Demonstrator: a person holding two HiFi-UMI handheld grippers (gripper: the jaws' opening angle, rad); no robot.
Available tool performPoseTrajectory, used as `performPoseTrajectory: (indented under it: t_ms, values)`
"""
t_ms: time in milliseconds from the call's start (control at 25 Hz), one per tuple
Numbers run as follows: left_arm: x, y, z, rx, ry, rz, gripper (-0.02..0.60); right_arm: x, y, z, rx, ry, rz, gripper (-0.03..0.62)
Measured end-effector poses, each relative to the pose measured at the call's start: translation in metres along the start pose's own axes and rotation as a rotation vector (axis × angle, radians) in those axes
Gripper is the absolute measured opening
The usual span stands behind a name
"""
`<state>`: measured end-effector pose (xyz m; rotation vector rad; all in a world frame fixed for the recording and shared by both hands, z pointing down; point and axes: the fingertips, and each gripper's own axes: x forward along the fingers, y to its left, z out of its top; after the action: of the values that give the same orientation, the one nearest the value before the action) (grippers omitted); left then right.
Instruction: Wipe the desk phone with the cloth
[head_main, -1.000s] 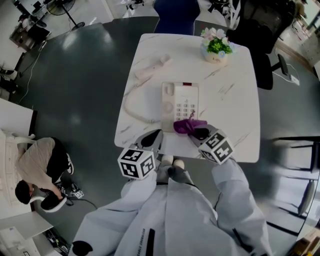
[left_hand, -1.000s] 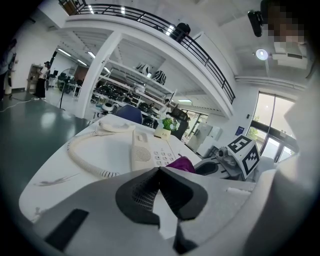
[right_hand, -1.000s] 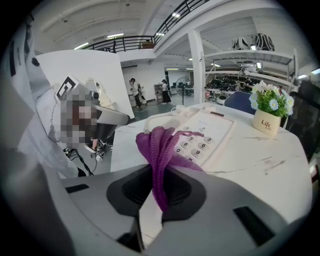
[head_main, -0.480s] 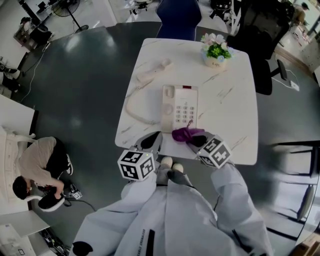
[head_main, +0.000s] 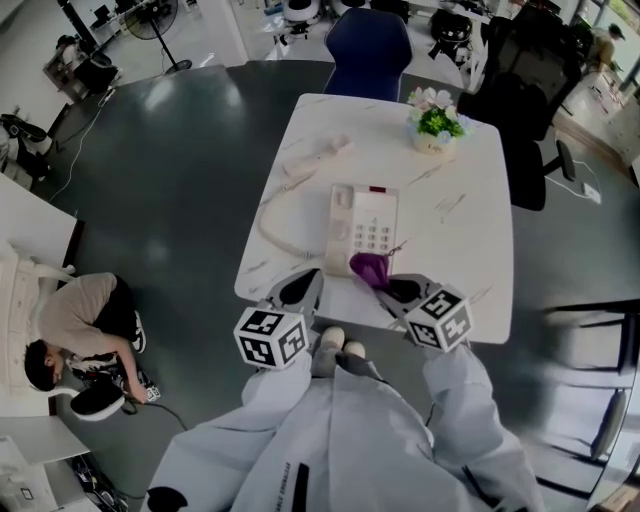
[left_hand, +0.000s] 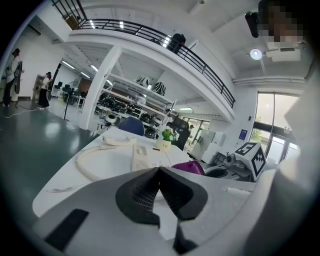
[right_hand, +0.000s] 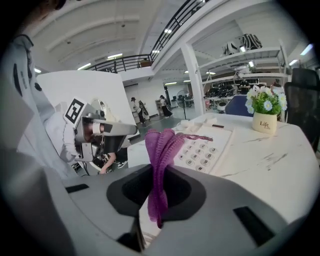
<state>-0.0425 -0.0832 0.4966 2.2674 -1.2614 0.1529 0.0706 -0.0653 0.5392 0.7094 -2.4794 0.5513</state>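
**A:** What's on your left?

**B:** My left tool (left_hand: 159, 172) hangs at the near edge of the surface (head_main: 460, 240), its jaws pressed together with nothing between them. Past it the handset (head_main: 315, 158) lies off its cradle at the far left, and its cord (head_main: 275, 228) loops back toward me.

**A:** And the phone?

**B:** The phone (head_main: 364, 225) sits mid-surface with its keypad facing up. The purple cloth (right_hand: 161, 150) is bunched over the phone's near right corner. I can't tell whether it touches.

**A:** Who's got the cloth?

**B:** My right tool (right_hand: 159, 187) has it, jaws pinching the fabric, with a fold standing up above them and an end dangling below. A flower pot (head_main: 435, 125) stands at the far right.
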Motion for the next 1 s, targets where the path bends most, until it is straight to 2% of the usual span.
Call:
performPoseTrajectory:
  t_ms: [200,400,1000]
  values:
    - [-0.003,-0.003,0.012,0.024,-0.036,0.003,-0.002,-0.01,-0.008,0.03,0.037,-0.141,-0.023,0.04]
    - [-0.004,-0.003,0.022,0.03,-0.056,0.006,-0.003,-0.016,-0.018,0.051,0.074,-0.228,-0.042,0.039]
    - [0.015,0.015,0.034,0.034,-0.033,-0.019,-0.002,-0.002,-0.052,0.091,0.078,-0.306,-0.133,0.04]
